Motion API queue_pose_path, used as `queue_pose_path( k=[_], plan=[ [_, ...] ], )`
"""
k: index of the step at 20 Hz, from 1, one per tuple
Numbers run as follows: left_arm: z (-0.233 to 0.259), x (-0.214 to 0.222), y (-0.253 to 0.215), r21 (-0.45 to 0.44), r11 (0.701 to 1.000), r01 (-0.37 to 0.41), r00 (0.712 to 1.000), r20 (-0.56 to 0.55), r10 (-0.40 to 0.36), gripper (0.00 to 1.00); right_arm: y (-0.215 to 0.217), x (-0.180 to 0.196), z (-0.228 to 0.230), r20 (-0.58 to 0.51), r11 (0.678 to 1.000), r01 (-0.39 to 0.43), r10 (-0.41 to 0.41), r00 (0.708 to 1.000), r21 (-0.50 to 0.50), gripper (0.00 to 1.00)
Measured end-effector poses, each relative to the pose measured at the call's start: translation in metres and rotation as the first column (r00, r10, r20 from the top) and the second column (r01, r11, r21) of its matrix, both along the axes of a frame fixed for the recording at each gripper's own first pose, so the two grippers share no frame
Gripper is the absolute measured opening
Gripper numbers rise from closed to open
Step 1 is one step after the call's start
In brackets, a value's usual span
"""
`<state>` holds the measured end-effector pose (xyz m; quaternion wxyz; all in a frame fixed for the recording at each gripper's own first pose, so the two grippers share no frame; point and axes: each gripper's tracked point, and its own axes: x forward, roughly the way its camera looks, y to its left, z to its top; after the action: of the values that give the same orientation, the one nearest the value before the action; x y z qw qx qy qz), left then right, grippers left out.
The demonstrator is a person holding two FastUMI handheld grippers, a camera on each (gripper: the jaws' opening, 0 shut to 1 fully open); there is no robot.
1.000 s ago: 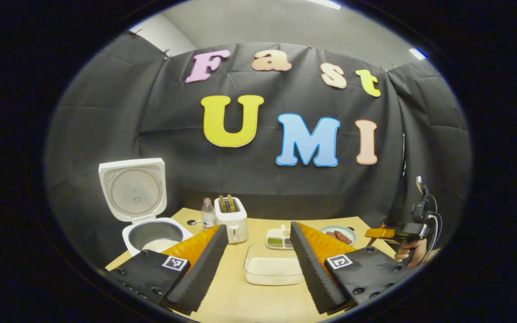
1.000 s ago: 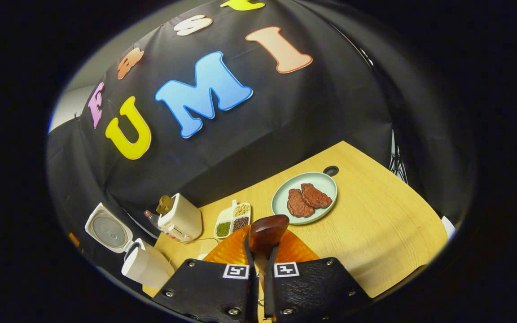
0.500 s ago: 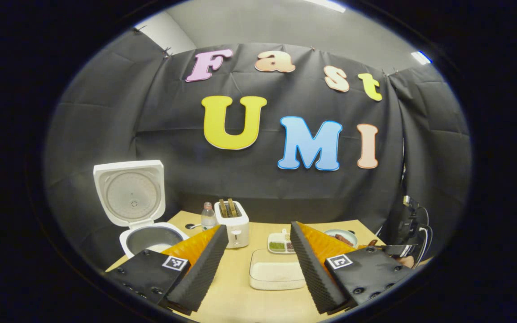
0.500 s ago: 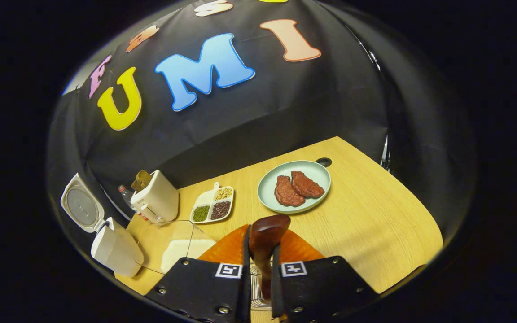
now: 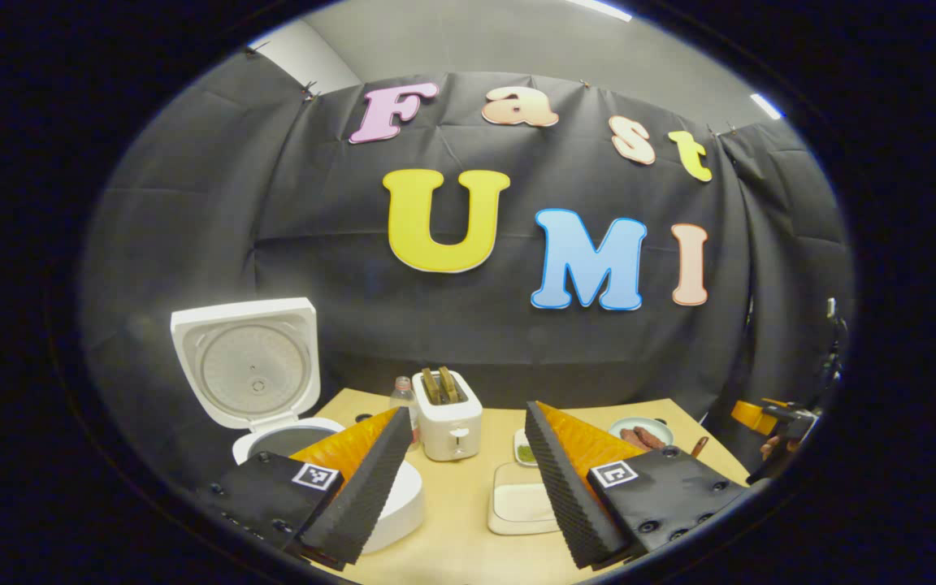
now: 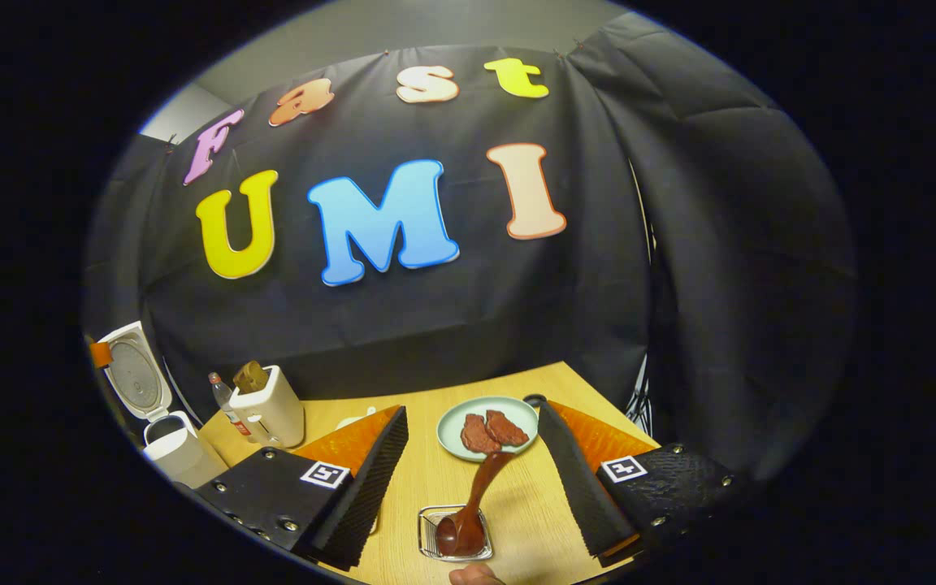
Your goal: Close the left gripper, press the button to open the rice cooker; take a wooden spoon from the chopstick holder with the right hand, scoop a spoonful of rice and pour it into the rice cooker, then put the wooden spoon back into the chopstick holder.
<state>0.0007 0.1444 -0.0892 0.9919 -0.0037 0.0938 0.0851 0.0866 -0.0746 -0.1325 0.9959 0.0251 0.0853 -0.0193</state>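
Observation:
The wooden spoon stands leaning in the wire chopstick holder on the table, its broad end down. My right gripper is open above it, fingers apart on either side and not touching it. My left gripper is open and holds nothing. The white rice cooker stands open at the left, its lid upright, the body partly hidden behind my left finger. The cooker also shows far left in the right gripper view. The clear rice container lies between my left gripper's fingers.
A white toaster with bread and a bottle stand at the back. A plate of meat lies beyond the holder. A hand shows at the far right of the left gripper view. The table's edge is near.
My right gripper has opened and let go of the spoon, which now stands in the holder, and has drawn back. My left gripper has shifted nearer the rice cooker.

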Motion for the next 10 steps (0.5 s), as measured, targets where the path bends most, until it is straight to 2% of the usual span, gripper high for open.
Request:
queue_pose_path(
  k=[3,4,5,7,8,10],
  plan=[
    [0.029,0.003,0.043,0.034,0.998,-0.048,0.999,0.026,0.048,0.97,0.024,-0.007,0.029,0.035,0.999,-0.035,0.035,0.999,0.018,0.96],
    [0.038,0.005,0.062,0.040,0.995,-0.086,0.996,0.035,0.085,1.00,0.032,-0.006,0.037,0.047,0.998,-0.045,0.044,0.998,0.031,0.97],
    [0.049,0.007,0.086,0.041,0.990,-0.138,0.990,0.044,0.136,0.97,0.035,-0.006,0.044,0.060,0.998,-0.049,0.047,0.997,0.038,0.97],
    [0.072,0.011,0.135,0.026,0.965,-0.260,0.964,0.073,0.257,1.00,0.043,-0.003,0.052,0.076,0.998,-0.054,0.050,0.996,0.044,0.97],
    [0.081,0.014,0.159,0.016,0.950,-0.312,0.948,0.079,0.310,0.97,0.049,-0.001,0.052,0.076,0.997,-0.059,0.055,0.996,0.050,0.97],
    [0.096,0.022,0.193,-0.035,0.929,-0.369,0.924,0.092,0.370,0.99,0.054,0.000,0.051,0.068,0.997,-0.060,0.057,0.996,0.053,0.97]
  ],
)
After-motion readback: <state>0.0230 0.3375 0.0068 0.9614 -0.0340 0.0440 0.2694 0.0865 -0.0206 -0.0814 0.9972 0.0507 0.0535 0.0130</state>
